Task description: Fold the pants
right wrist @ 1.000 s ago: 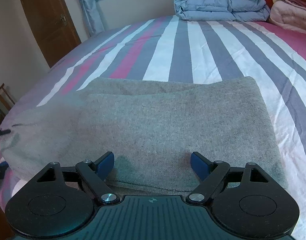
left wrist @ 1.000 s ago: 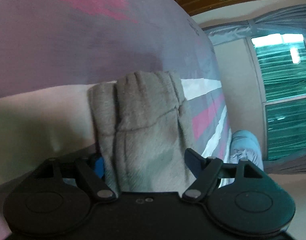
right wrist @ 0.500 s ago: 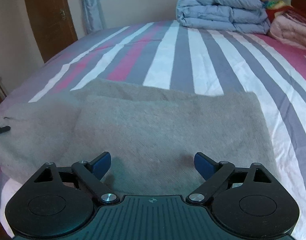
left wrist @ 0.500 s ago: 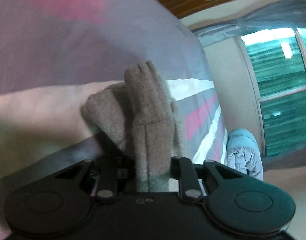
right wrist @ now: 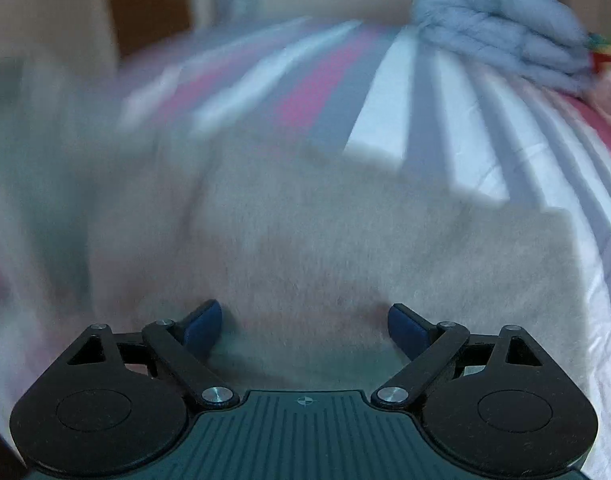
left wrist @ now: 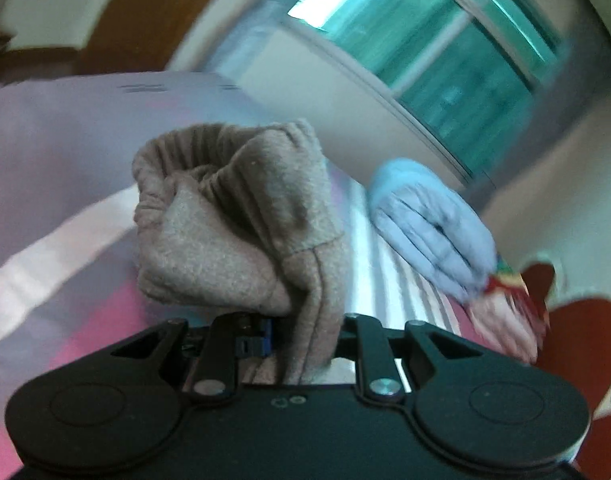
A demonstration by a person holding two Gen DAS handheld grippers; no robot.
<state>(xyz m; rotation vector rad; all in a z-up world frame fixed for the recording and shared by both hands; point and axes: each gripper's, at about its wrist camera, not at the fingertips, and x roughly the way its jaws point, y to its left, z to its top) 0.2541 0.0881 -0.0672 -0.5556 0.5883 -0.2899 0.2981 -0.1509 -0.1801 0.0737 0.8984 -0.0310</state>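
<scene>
Near the bed's (right wrist: 457, 128) left edge, the left gripper (left wrist: 305, 336) is clenched on the pants' (right wrist: 345, 240) bunched cuff end (left wrist: 233, 216); the right gripper (right wrist: 305, 320) hovers released over the folded part. A thin pinch could slip mid-carry, skewing the fold.

L tool (left wrist: 305, 344) clamped, R tool (right wrist: 304, 326) agape

Left wrist view sits tilted, close behind bunched pants (left wrist: 241, 216), facing the window (left wrist: 445, 52). Right wrist view looks down close over pants (right wrist: 325, 248), facing up the bed (right wrist: 385, 120). Both catch the blue quilt (left wrist: 429, 220) (right wrist: 501, 24).
</scene>
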